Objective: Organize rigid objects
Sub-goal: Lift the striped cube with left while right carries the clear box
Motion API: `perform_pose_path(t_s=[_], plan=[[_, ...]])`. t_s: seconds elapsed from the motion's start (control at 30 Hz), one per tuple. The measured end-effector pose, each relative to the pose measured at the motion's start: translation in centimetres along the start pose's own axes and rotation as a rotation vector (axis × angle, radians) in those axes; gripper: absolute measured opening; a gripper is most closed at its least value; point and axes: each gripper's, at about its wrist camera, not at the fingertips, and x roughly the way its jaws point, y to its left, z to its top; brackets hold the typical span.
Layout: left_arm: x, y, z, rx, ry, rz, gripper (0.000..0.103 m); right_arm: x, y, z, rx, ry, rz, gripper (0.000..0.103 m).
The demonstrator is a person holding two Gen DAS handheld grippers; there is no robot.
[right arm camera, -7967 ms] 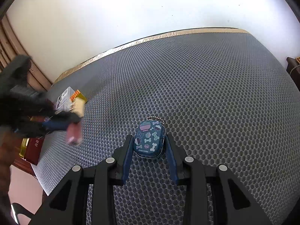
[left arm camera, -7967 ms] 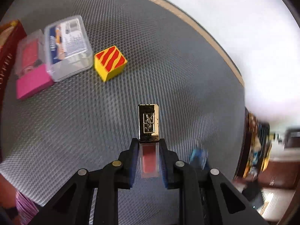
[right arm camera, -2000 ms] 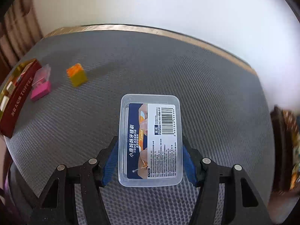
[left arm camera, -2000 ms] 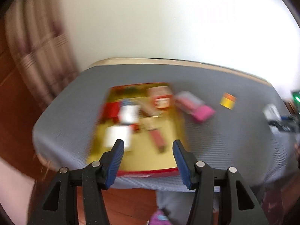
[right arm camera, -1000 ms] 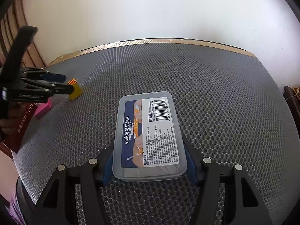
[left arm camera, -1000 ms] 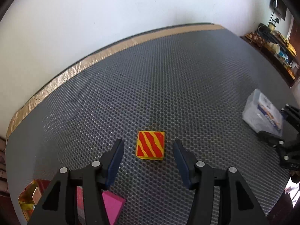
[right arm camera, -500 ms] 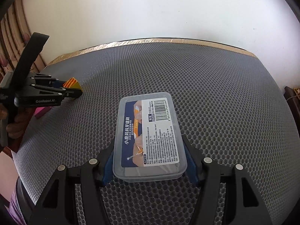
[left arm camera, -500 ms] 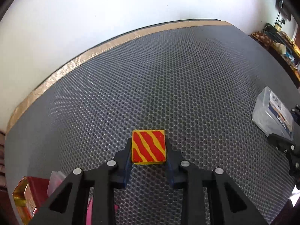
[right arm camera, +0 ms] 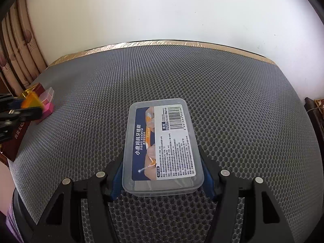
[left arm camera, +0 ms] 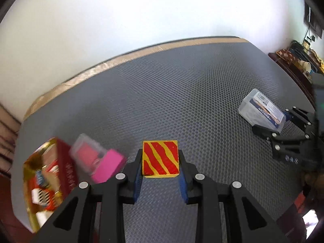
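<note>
A grey honeycomb mat [right arm camera: 202,77] covers the table, with a gold strip along its far edge. At the left edge sits a red tin [left arm camera: 48,174] with a gold inside, holding several small packets too blurred to tell apart. Just beside it lies a pink case [left arm camera: 99,162] with a clear lid. The right gripper [right arm camera: 163,174] is clamped on a clear box [right arm camera: 162,141] with a printed label, near the mat's front edge. The left gripper [left arm camera: 160,174] is narrowed tight onto a yellow block [left arm camera: 161,158] with red stripes, close to the tin.
</note>
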Motion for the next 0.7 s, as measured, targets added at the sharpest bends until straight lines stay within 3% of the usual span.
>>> perform_pose_path(t_s=[0.4,0.7], plan=[[-7.8,5.2,-5.1,-0.107,-0.079,0.135,0.03,0.6,0.7,0.0,-0.026,0.008,-0.035,0.062],[-8.1,12.7,-9.6,-0.266,-0.04,0.22,0.03,1.2,1.6,0.2,-0.038,0.012,-0.051,0.062]])
